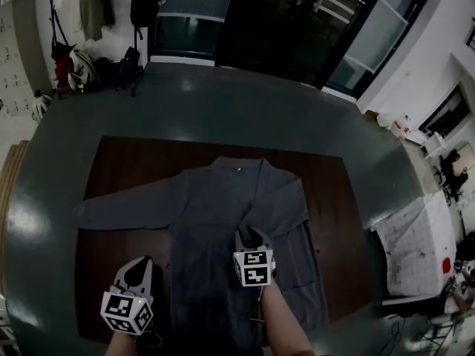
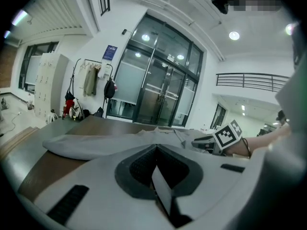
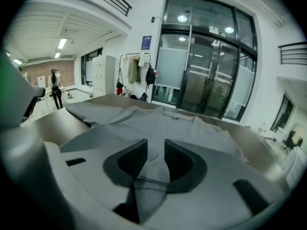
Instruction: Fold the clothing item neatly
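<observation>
Far behind shirt (image 1: 223, 213) on table (image 1: 126, 169): coat rack (image 1: 55, 21), glass doors (image 1: 297, 28).

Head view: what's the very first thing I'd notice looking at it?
A big grey shirt lies spread on the dark brown table, one sleeve stretched out to the left. The right gripper hangs over the shirt's middle, jaws apart with a fold of cloth between them; the left gripper, shut, is over the table beside the shirt's left edge.
</observation>
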A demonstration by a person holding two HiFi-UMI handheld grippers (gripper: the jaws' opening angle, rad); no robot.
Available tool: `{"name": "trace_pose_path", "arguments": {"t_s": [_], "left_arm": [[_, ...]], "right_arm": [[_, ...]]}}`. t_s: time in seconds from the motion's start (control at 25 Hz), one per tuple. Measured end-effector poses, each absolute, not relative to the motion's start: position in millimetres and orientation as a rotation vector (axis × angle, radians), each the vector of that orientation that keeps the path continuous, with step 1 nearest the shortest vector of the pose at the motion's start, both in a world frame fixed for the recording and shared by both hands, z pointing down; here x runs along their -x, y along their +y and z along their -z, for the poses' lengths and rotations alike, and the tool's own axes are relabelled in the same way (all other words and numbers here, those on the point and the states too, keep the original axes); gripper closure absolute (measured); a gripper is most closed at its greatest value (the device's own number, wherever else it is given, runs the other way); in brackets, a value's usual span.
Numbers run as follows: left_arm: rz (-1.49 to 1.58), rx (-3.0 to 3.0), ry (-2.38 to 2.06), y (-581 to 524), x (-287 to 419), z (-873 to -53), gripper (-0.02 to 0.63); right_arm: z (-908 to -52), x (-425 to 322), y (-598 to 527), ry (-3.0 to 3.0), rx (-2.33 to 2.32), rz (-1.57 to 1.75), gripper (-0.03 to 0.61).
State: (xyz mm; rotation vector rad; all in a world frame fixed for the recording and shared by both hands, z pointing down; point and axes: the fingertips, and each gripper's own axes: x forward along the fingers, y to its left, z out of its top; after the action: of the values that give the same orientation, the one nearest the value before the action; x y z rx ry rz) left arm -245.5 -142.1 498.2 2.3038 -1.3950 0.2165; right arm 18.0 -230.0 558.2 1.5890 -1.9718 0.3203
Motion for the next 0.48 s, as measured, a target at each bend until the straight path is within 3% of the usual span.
{"name": "trace_pose_path", "arguments": {"t_s": [0.16,0.24,0.32,0.48], "left_arm": [[-0.239,-2.310,-1.379,-150.9,231.5,-503.8,0.606],[-0.247,-2.313,-1.399,-152.3,226.7,-503.4,0.606],[-0.250,-2.308,-1.429,-153.0,223.7,-502.5,0.606],[-0.260,-2.285,-1.469,-149.2,218.8,-506.7,0.606]], "right_arm": [[-561.4,-74.4,-237.2,-1.886,-1.701,-0.403,0.494],[-570.3,-90.5,-243.0,-1.912,-1.654,-0.455,0.452],[-582.2,-96.5,-247.4,-1.960,-1.565,-0.529,0.411],[-615.3,-92.6,-237.9,-1.966,-1.357,-0.694,0.405]]}}
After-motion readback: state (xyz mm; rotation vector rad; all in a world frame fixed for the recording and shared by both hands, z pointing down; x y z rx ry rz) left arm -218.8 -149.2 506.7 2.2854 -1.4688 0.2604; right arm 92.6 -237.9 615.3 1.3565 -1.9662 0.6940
